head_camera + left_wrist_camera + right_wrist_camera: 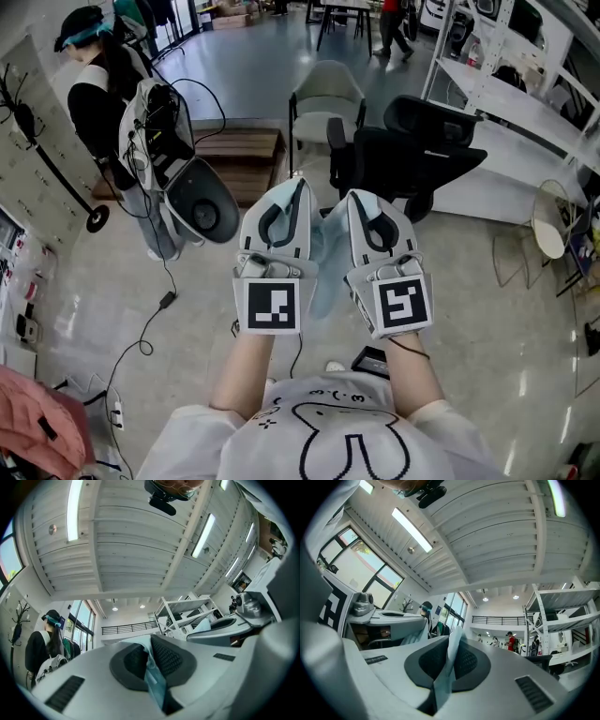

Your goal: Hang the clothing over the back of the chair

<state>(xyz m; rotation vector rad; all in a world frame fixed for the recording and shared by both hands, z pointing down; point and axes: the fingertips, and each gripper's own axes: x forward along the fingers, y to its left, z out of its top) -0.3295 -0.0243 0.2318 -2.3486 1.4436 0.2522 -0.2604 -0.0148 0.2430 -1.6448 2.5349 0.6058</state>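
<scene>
The clothing [327,270] is a thin, pale blue piece of cloth that hangs in the air between my two tongs, one edge pinched in each, and the slack drops below them toward the floor. It looks light and limp to me, so it will likely fold and swing as I carry it and will not hold any shape by itself. I judge the best hold to be along the top edge with the two grips apart, so that the cloth spreads wide enough to drape over a chair back instead of bunching. My left tongs [292,187] are clenched on the cloth, which shows as a blue fold squeezed between the dark pads in the left gripper view. My right tongs [361,199] are clenched on it in the same way, close beside the left and tilted a little upward. Just ahead of the right tongs stands a black office chair [412,150], and a pale chair [323,98] stands beyond the left tongs, farther off. I cannot tell which of the two is meant. The black chair's arm and seat lie nearest and could snag the hanging cloth. A low wooden platform [239,150] sits ahead and to the left, a person [98,103] wearing a rig stands farther left, and a cable [150,328] trails on the floor on that side.
</scene>
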